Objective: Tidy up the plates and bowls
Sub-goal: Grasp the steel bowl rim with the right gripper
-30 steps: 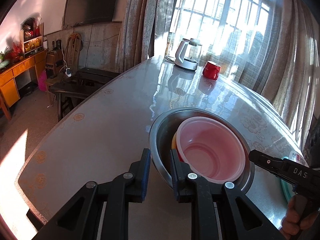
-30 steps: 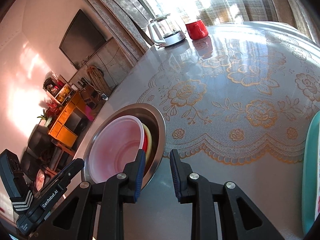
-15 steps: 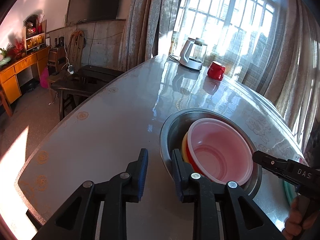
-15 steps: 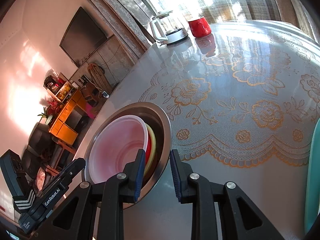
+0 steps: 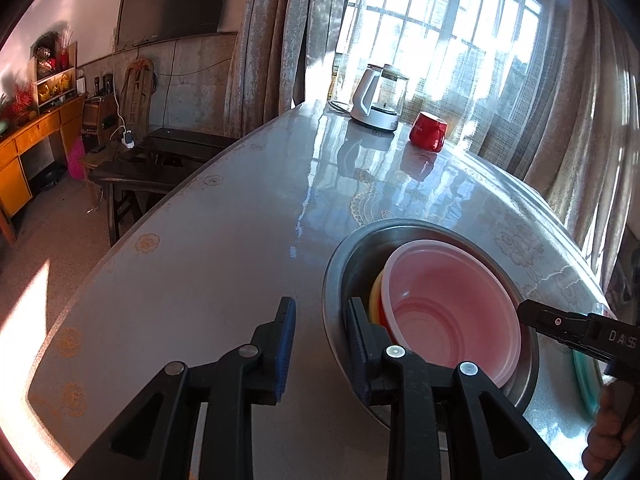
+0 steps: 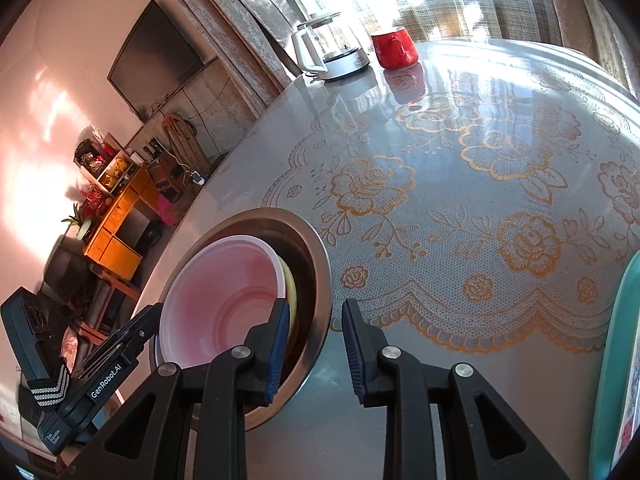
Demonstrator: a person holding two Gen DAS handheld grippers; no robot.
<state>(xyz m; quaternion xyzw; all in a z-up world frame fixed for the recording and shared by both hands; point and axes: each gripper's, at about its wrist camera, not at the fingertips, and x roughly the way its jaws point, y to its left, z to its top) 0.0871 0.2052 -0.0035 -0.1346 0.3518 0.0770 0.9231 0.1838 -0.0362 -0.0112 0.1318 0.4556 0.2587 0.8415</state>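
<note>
On the tabletop (image 6: 460,380), a steel basin (image 5: 340,264) holds a pink bowl (image 5: 448,304) nested over yellow and red ones. Both the left gripper (image 5: 320,332) and right gripper (image 6: 314,336) have fingers spread, straddling the basin's near rim at opposite sides.

I see a pink bowl (image 5: 452,308) over yellow and red ones in a steel basin (image 5: 340,264); gold roses pattern the tablecloth (image 6: 460,184).

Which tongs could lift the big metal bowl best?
Neither clearly: left tongs and right tongs both straddle the metal bowl's rim, open, on opposite sides. Likely both lift together.
</note>
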